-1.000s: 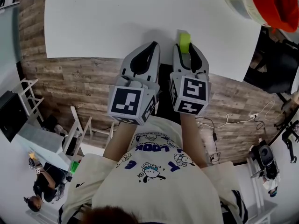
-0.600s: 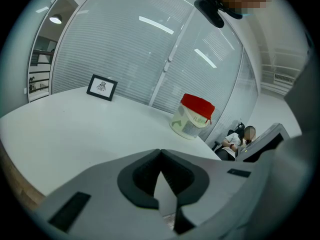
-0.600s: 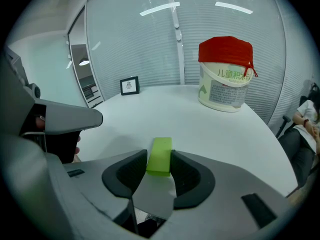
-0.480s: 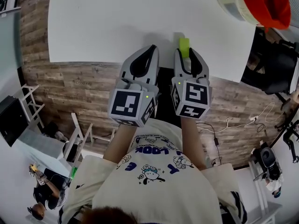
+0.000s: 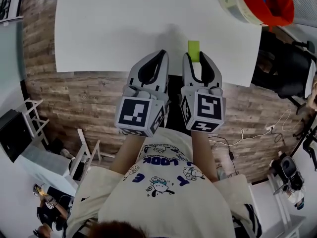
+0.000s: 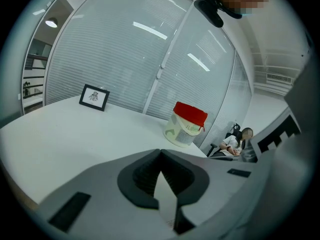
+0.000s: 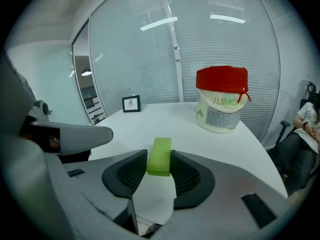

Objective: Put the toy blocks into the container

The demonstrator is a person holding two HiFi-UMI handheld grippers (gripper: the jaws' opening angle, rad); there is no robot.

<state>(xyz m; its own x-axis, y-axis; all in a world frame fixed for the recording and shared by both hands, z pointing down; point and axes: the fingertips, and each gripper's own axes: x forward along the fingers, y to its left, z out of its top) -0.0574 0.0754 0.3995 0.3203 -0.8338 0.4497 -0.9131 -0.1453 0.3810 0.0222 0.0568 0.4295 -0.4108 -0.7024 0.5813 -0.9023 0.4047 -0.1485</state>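
Observation:
A lime-green toy block [image 7: 160,149] sits between the pads of my right gripper [image 7: 159,160], which is shut on it and holds it above the white table [image 5: 124,24]. In the head view the green block [image 5: 193,48] sticks out past the right gripper [image 5: 195,55] over the table's near edge. The container [image 5: 250,4], a white bucket with a red top, stands at the table's far right corner. It shows ahead in both gripper views, as the bucket [image 7: 221,101] and the bucket [image 6: 186,124]. My left gripper [image 5: 159,53] is beside the right one, shut and with nothing in it, its tips [image 6: 160,153] touching.
A small framed picture [image 6: 94,97] stands at the far edge of the table against a glass wall. Wooden floor lies below the near table edge. A seated person [image 6: 235,143] is beyond the table to the right, near dark chairs [image 5: 290,68].
Both grippers have risen, the right one carrying the green block up off the table. The jaws look unchanged.

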